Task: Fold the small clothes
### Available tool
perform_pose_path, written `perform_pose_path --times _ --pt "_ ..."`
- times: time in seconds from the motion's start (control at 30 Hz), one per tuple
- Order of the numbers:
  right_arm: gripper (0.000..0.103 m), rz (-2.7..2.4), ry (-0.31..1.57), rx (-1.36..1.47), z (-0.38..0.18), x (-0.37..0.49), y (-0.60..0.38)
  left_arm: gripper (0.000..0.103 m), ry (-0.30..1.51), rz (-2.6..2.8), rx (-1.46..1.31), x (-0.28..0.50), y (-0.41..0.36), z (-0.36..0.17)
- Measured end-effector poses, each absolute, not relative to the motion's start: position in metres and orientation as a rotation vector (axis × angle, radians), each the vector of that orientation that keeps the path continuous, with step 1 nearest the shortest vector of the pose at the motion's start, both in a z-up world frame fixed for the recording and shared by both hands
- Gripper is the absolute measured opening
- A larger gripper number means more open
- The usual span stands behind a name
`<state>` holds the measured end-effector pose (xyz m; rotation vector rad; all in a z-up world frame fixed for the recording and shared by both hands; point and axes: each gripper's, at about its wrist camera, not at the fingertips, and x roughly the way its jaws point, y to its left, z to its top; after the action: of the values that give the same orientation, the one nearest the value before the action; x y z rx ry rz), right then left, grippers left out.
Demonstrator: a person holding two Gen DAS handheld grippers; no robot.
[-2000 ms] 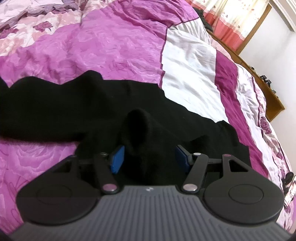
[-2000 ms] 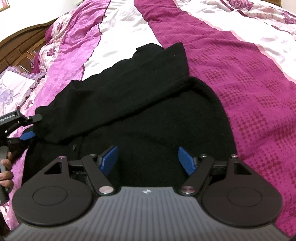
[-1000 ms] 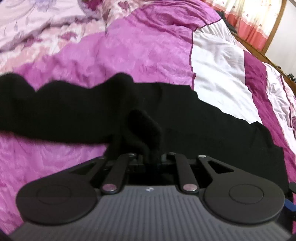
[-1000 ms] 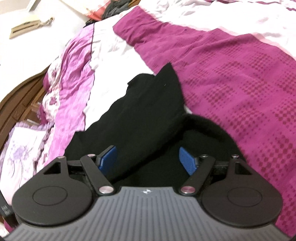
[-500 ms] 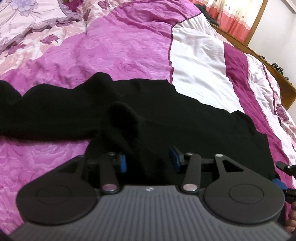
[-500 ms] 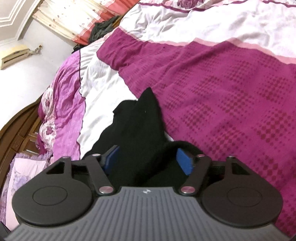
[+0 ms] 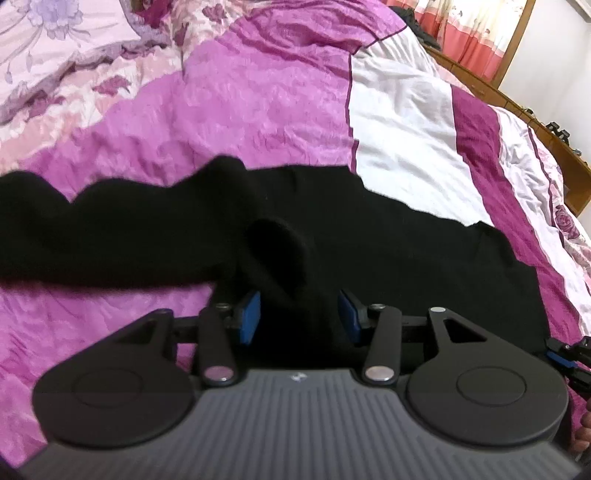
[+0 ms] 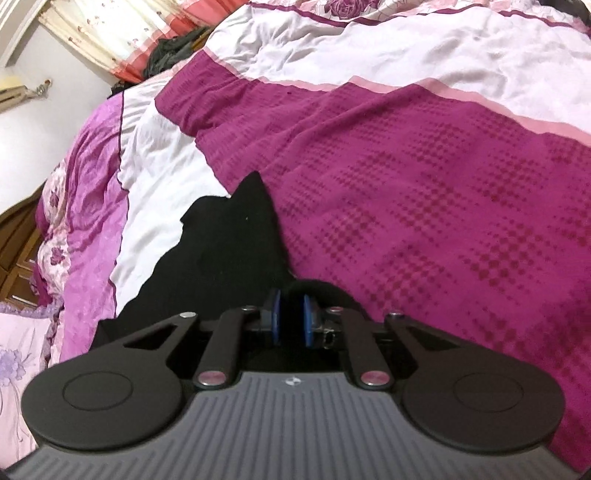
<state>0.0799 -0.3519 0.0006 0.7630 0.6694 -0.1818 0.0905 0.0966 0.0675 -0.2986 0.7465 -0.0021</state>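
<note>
A black knit garment (image 7: 388,243) lies spread across the bed, one sleeve stretching to the left (image 7: 92,236). My left gripper (image 7: 299,317) is open, its blue pads (image 7: 251,317) either side of a raised fold of the black cloth (image 7: 277,243) without pinching it. My right gripper (image 8: 293,319) is shut on the edge of the same garment (image 8: 229,258), with black cloth pinched between the blue pads (image 8: 308,321). The right gripper's tip also shows at the right edge of the left wrist view (image 7: 569,354).
The bed has a quilt (image 7: 258,96) in pink, white and dark magenta bands (image 8: 424,192). A wooden bed frame (image 7: 546,147) runs along the far side, with curtains (image 8: 122,33) behind. A floral pillow (image 7: 48,48) lies at the far left.
My left gripper shut on the raised fold a second ago and has opened again. My right gripper has closed from open onto the garment's edge and tilted up toward the far side of the bed.
</note>
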Motion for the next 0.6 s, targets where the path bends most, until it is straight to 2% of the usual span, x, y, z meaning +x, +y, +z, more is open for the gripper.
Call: perform_pose_path --times 0.1,0.17,0.23,0.3,0.6 --pt "0.021 -0.142 0.678 0.721 0.015 0.075 -0.348 0.048 0.724 -0.003 -0.285 0.091 0.095 0.078" --pt "0.030 -0.094 0.648 0.670 0.028 0.071 -0.347 0.048 0.711 -0.010 -0.291 0.092 0.093 0.084" --pt "0.050 -0.067 0.616 0.622 0.038 0.074 -0.350 0.048 0.695 -0.023 -0.299 0.094 0.089 0.089" --pt "0.057 -0.050 0.594 0.593 0.043 0.084 -0.355 0.048 0.685 -0.033 -0.298 0.096 0.084 0.093" --pt "0.057 0.006 0.628 0.658 0.015 0.168 -0.388 0.048 0.722 -0.069 -0.254 0.130 0.065 0.075"
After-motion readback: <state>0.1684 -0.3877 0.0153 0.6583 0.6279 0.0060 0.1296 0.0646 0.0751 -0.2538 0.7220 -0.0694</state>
